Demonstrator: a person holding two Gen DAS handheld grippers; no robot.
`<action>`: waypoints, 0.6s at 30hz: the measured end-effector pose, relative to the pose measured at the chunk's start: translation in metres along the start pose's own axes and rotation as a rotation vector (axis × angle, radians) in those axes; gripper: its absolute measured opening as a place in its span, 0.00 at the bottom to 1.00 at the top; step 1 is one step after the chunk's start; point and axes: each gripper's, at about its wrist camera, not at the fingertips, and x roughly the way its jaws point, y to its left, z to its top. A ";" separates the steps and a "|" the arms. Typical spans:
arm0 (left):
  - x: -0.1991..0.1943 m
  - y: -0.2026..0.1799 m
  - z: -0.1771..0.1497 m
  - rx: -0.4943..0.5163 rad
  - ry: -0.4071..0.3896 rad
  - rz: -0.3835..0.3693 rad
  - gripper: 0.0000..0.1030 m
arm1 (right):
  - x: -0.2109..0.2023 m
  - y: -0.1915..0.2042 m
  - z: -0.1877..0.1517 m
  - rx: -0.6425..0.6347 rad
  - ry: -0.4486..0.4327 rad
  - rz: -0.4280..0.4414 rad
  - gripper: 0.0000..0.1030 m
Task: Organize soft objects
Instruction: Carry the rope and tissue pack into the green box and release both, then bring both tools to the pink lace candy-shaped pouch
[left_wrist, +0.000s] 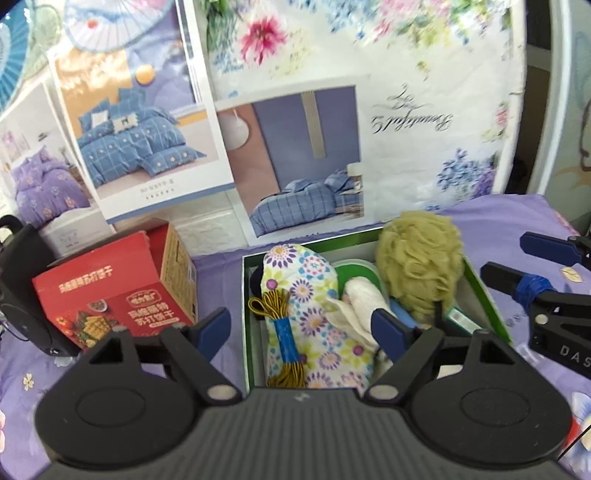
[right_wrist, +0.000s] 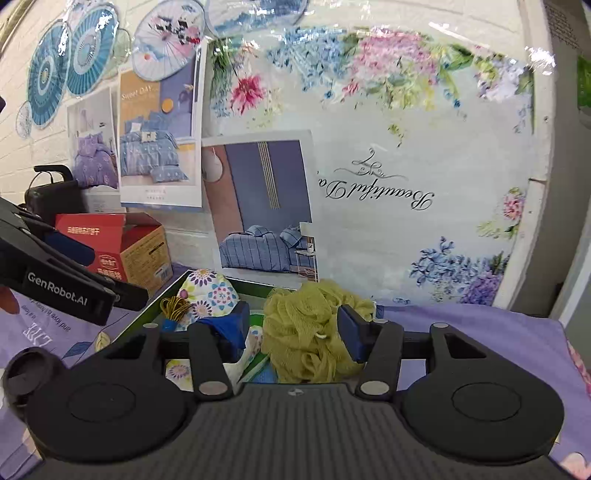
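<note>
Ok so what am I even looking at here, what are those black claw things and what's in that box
Those black claws are hand-held grippers, one per hand, each with its own camera looking along its fingers. One picture is from the left gripper, the other from the right gripper. Both are open and hold nothing. Below them a green box sits on a purple floral cloth. In it are a flowered fabric pouch, a yellow cord bundle, a white cloth and an olive mesh bath sponge. A red carton stands alongside.
</note>
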 end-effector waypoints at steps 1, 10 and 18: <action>-0.010 0.000 -0.004 -0.004 -0.008 -0.008 0.82 | -0.011 0.002 -0.001 -0.003 -0.008 -0.008 0.36; -0.084 -0.014 -0.057 0.010 -0.077 -0.055 1.00 | -0.109 0.015 -0.036 0.048 -0.058 -0.034 0.37; -0.111 -0.027 -0.139 0.016 -0.050 -0.108 1.00 | -0.152 0.025 -0.109 0.187 -0.038 -0.083 0.38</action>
